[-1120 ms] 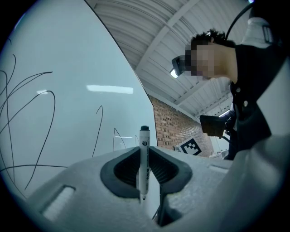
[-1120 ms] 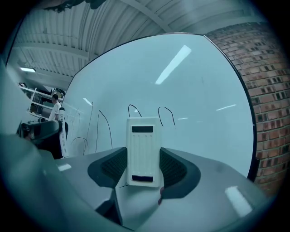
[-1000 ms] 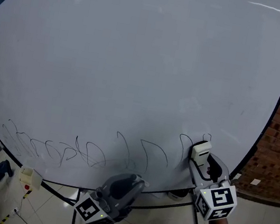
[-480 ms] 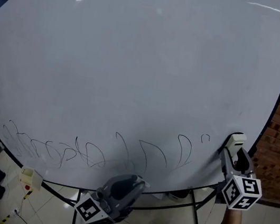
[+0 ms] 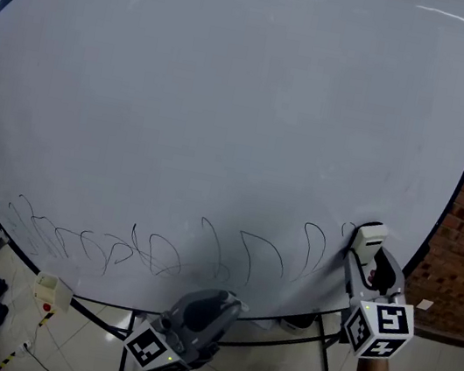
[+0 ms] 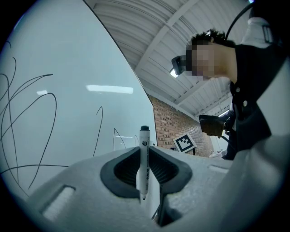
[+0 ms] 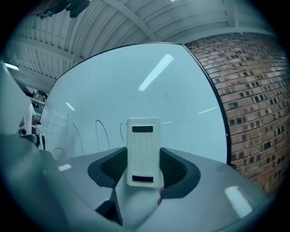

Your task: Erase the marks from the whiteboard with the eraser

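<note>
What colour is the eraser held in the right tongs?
The eraser is white; right gripper view shows it best.

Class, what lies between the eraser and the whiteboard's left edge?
In the head view, a row of black pen loops runs leftward from the eraser across the lower whiteboard.

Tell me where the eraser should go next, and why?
Probably a short slide left along the whiteboard. The right gripper grips the eraser at the right end of the row of marks. Every loop lies to its left, the nearest one right beside it.
</note>
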Demonstrator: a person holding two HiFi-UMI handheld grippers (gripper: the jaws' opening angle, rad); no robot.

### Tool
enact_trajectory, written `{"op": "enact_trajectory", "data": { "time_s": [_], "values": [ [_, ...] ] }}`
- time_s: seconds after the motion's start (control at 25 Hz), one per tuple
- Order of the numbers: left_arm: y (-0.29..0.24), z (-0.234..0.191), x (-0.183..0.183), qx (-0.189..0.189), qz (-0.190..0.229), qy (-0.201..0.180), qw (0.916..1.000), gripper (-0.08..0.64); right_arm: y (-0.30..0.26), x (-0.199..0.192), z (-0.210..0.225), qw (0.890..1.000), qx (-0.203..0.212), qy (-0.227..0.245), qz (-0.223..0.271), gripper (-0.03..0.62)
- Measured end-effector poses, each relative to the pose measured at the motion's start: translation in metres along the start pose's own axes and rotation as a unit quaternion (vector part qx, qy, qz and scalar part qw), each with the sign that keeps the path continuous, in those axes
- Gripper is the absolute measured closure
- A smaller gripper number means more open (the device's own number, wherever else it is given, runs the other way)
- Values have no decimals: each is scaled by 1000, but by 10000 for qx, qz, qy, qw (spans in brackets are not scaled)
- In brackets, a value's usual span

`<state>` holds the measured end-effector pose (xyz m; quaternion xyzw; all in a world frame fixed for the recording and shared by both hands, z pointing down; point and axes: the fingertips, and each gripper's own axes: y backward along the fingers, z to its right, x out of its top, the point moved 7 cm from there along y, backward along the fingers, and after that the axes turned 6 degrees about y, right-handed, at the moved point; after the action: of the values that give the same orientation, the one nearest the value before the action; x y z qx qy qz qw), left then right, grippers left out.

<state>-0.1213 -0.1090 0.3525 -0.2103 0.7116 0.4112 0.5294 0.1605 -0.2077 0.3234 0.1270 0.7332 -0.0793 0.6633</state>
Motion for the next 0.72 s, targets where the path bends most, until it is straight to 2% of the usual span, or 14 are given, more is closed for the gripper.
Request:
{"op": "enact_trajectory", "data": {
  "time_s": [0.32, 0.52, 0.72],
  "values": [
    [5, -4, 4, 88, 70, 5, 9999, 497, -7, 5, -55, 9966, 767, 297, 7, 364],
    [2, -3, 4, 64, 50, -8, 10000, 497, -7, 5, -38, 9943, 1059, 26, -64, 363],
    [-2, 2, 3, -6, 35, -7, 10000, 499, -3, 6, 0, 9964, 784, -311, -25, 362]
  ]
}}
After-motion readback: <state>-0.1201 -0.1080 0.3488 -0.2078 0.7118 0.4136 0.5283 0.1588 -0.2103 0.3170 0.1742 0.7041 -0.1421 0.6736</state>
